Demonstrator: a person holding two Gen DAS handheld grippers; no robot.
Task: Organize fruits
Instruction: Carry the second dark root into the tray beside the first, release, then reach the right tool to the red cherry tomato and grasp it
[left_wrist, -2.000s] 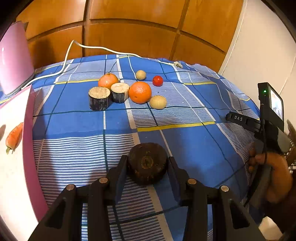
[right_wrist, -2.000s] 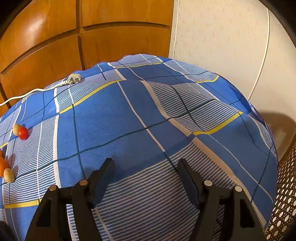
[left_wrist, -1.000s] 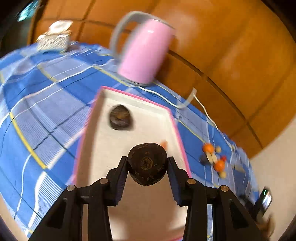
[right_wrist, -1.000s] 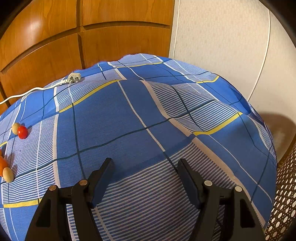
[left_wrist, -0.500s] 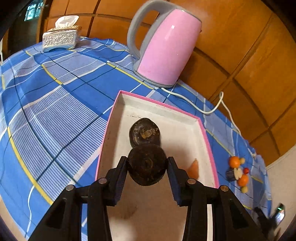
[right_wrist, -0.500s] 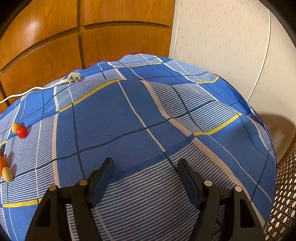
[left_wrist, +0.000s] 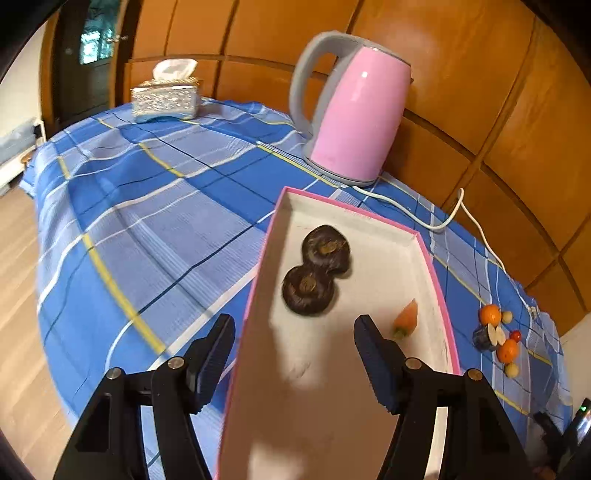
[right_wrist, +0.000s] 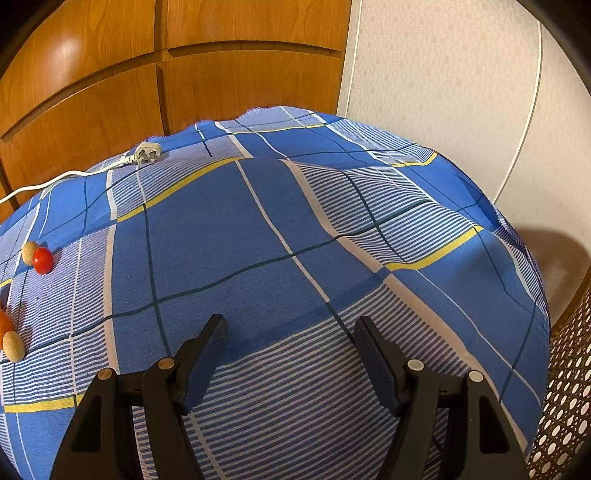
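Over the pink-rimmed tray (left_wrist: 436, 266), on a bench w/ blue plaid cloth (left_wrist: 155, 206): left gripper (left_wrist: 293, 334) hovering, fingers spread wide, holding nothing. Just ahead of fingertips, two dark round fruits (left_wrist: 307, 290) (left_wrist: 326, 249) lying touching each other on tray floor; near one slightly blurred, likely just released. Small carrot piece (left_wrist: 406, 318) beside right fingertip, apart from dark pair. Pink kettle (left_wrist: 354, 110) behind tray, tissue box (left_wrist: 166, 96) far back.

Right gripper (right_wrist: 288, 343) low over bare cloth, fingers equally wide, empty. Red cherry tomato (right_wrist: 42, 260) and beige ball (right_wrist: 28, 252) at far left edge of that view; white plug (right_wrist: 147, 153) near wall.

Remaining fruit cluster (left_wrist: 496, 338) (oranges, cut pieces, tomato) well apart from tray, toward right end of bench.

Step in hand, as judged: clearing away from tray after a drop. Best done by lifting straight up first, fingers kept wide, so no fingertip clips dark fruit or tray rim. Then across to cluster, approaching one item from above, fingers straddling widest part. Risk: round fruit rolling if nudged; tray shifting if rim bumped.
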